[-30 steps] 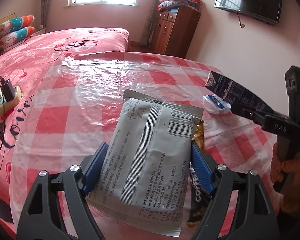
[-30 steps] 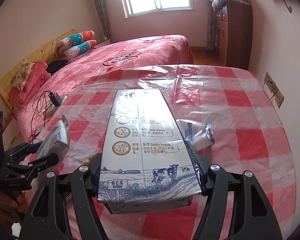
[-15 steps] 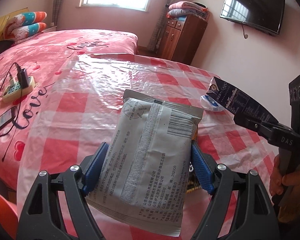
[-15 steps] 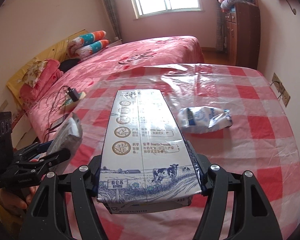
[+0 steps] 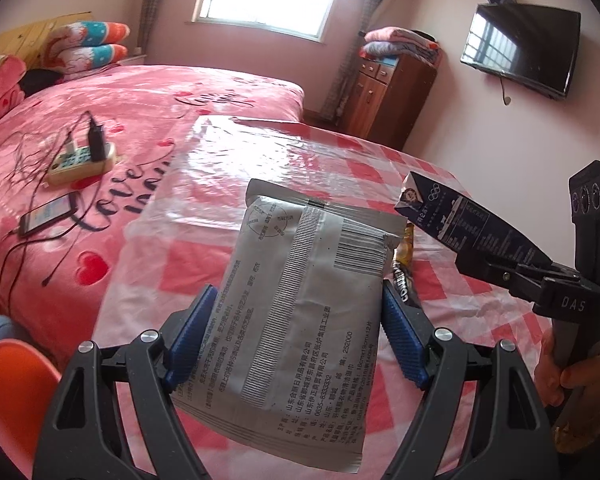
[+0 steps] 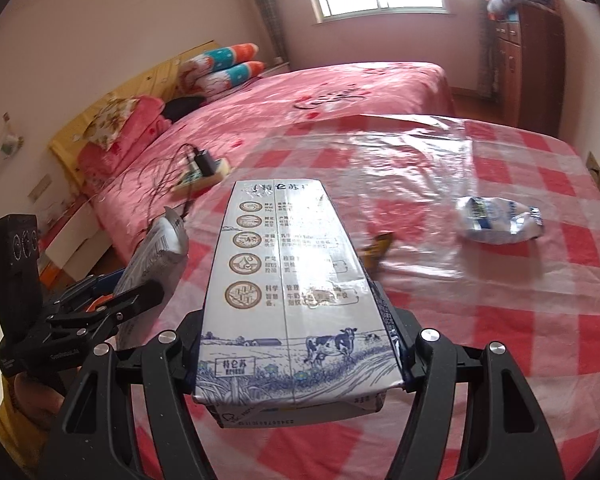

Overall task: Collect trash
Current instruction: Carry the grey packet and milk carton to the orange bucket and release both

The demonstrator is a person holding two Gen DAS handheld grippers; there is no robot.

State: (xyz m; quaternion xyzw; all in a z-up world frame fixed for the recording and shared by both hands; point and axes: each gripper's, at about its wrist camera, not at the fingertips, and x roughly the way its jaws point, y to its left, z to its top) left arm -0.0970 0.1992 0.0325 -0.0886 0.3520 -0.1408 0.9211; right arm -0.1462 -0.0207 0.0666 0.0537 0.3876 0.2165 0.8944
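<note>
the left gripper (image 5: 296, 336) was clamped on a grey printed pouch (image 5: 300, 320), its blue pads (image 5: 190, 332) pressed against both long edges, the pouch tilted and raised clear of the checked tablecloth (image 5: 188, 256). from the other camera the same pouch (image 6: 152, 256) showed at the left, pinched in the left gripper (image 6: 120, 300) just off the table's near-left edge, with a hand (image 6: 36, 400) wrapped round the handle below.

the right gripper (image 6: 296, 356) was shut on a milk carton (image 6: 288, 288), white with a blue cow drawing, lying flat between the jaws and pointing away over the table. in the left view that carton (image 5: 460, 220) showed its dark blue side, sticking out of the right gripper (image 5: 496, 268) above the table's right part.

on the cloth there lay a crumpled white-and-blue wrapper (image 6: 496, 220) well off to the right, and a small dark-and-gold packet (image 6: 376, 248) just beyond the carton's right edge. that packet (image 5: 404, 264) peeked out beside the pouch in the left view. on the pink bed (image 5: 100, 120) sat a power strip (image 5: 80, 160) and a phone (image 5: 48, 214) with tangled cables.
</note>
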